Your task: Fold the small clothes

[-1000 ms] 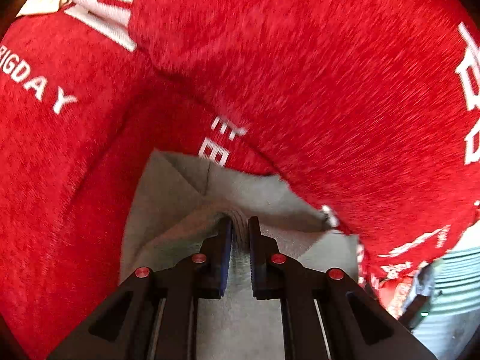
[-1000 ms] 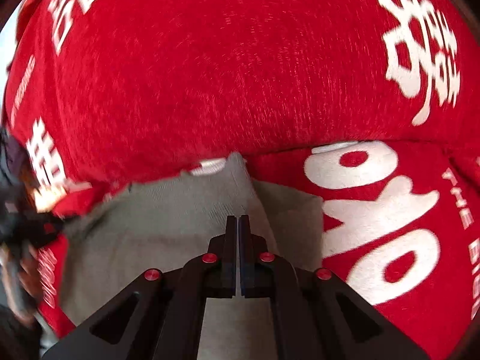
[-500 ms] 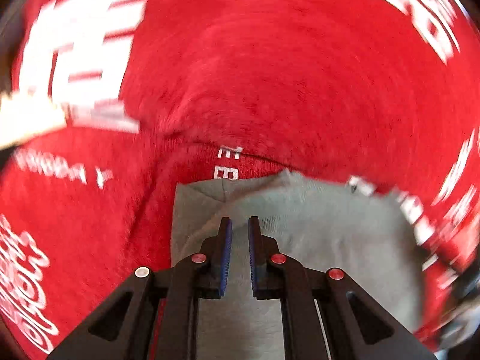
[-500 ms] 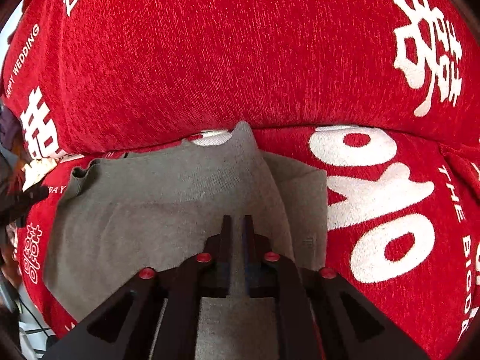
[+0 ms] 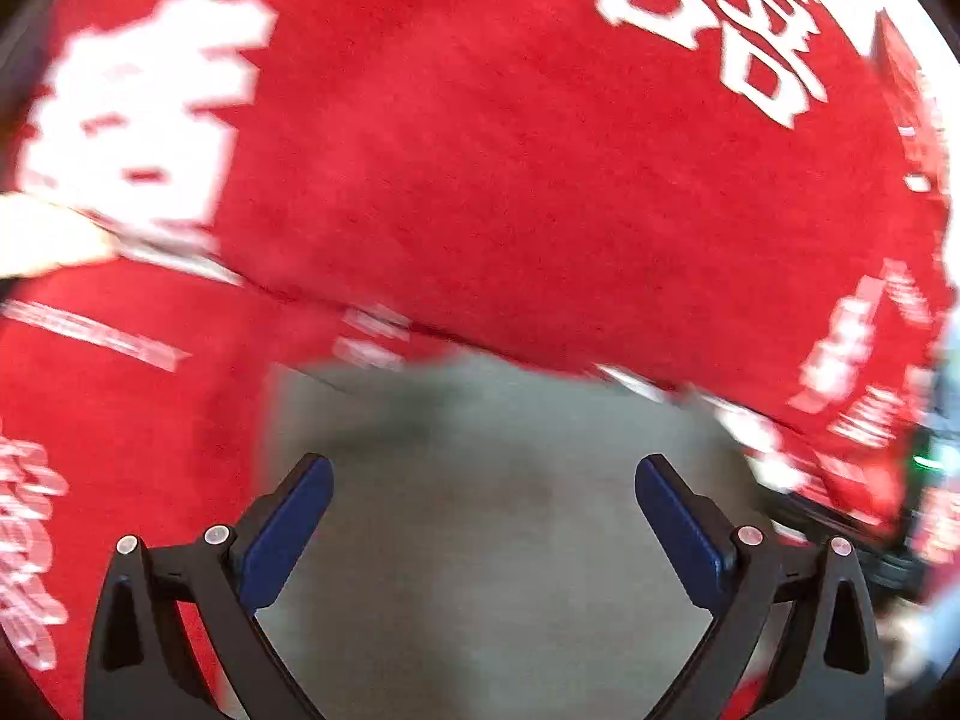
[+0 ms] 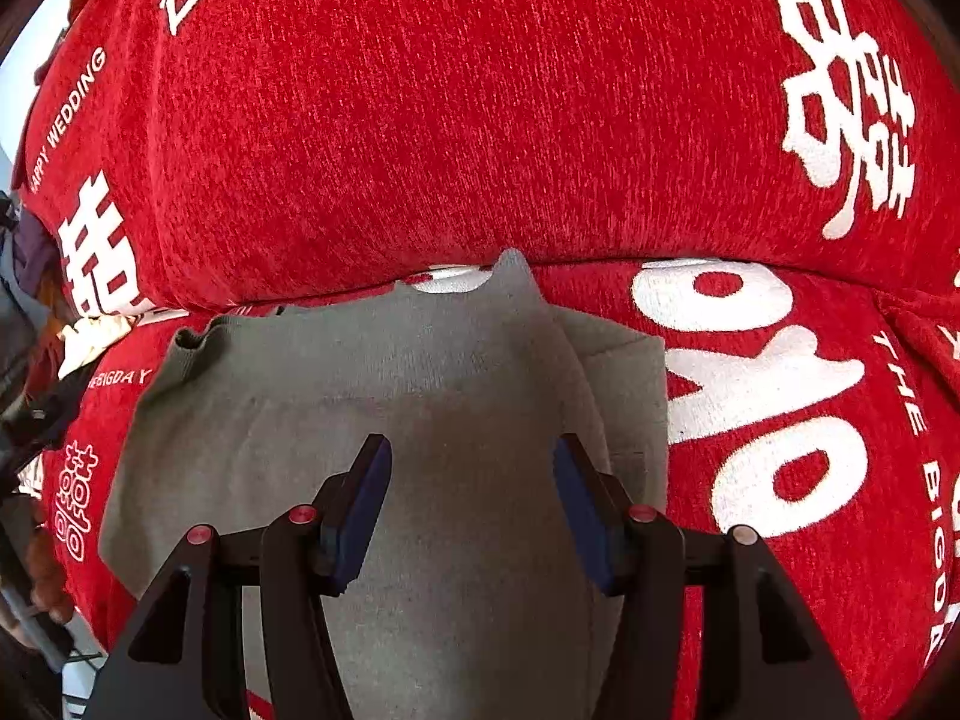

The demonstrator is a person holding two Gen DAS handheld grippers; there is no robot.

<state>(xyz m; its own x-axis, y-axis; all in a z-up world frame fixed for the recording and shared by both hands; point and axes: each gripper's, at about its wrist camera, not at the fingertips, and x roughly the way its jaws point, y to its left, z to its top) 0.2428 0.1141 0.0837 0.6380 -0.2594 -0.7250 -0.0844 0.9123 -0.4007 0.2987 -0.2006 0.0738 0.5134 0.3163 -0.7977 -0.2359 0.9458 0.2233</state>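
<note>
Grey garment (image 6: pixel 420 396) lies folded on my red cushion (image 6: pixel 420 120); left gripper (image 5: pixel 483 483) and right gripper (image 6: pixel 471 462) jaws just spread, pinching nothing, cushion back at twelve o'clock.

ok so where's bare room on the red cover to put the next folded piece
Right of the grey garment, the red cover lies bare across the big white lettering. Left of the garment only a narrow strip, clutter at its edge. Behind it the red cushion blocks.

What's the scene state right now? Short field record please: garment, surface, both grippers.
garment: grey garment, folded, lying flat, one layer lapped over another at its right side
surface: red cover with white lettering, cushion behind
left gripper: jaws have just been opening, now wide, nothing pinched, grey garment below
right gripper: jaws have just been opening, partly apart, pads clear of the cloth
view quality: left wrist view blurred
</note>
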